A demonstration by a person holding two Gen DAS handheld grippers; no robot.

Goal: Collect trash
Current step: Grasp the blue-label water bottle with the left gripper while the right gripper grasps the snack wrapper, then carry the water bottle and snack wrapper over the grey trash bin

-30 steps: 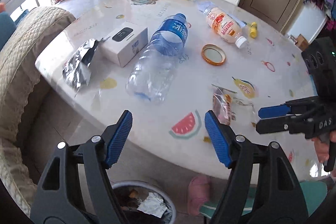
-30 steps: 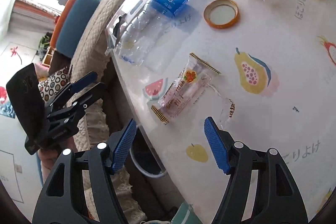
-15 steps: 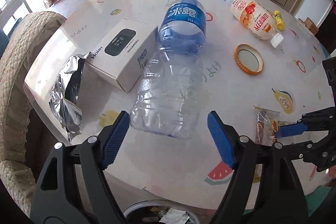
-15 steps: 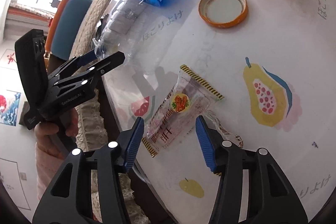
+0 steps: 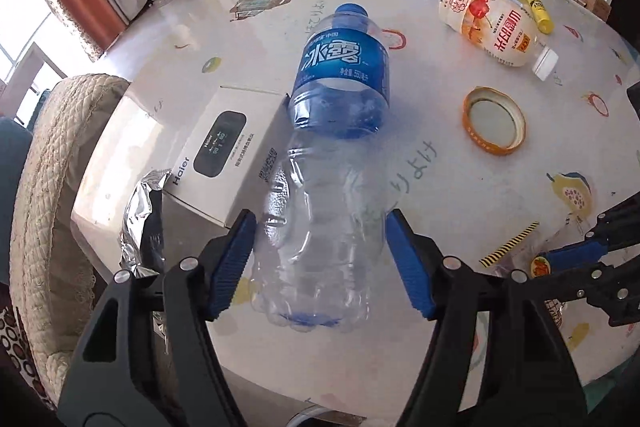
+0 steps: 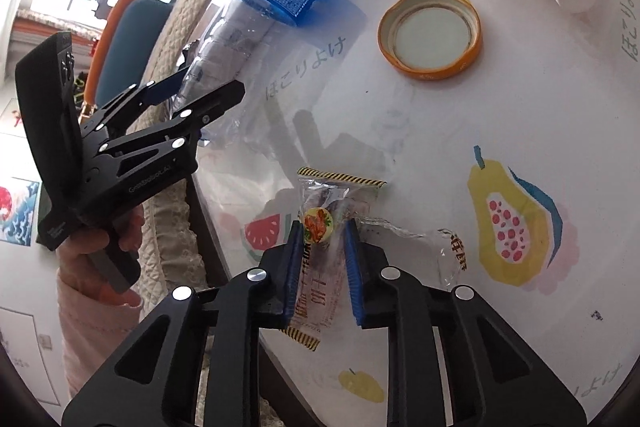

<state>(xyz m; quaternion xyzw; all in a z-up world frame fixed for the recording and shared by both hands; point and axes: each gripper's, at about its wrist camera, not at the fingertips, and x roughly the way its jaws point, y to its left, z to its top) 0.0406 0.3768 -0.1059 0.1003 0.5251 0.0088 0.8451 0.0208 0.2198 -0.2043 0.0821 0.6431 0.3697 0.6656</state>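
We see the right gripper [image 6: 322, 263], whose jaws have just been closing, pinched onto the clear snack wrapper [image 6: 320, 267] at six o'clock of its view, on the table [image 6: 520, 115] edge beside the watermelon print. The left gripper [image 5: 320, 263] has just narrowed a little and straddles the base of the empty water bottle [image 5: 332, 163], which lies on its side with its cap toward twelve o'clock; we cannot tell whether the pads [image 5: 232, 263] press it. An orange lid [image 5: 494, 121] lies at two o'clock of the bottle.
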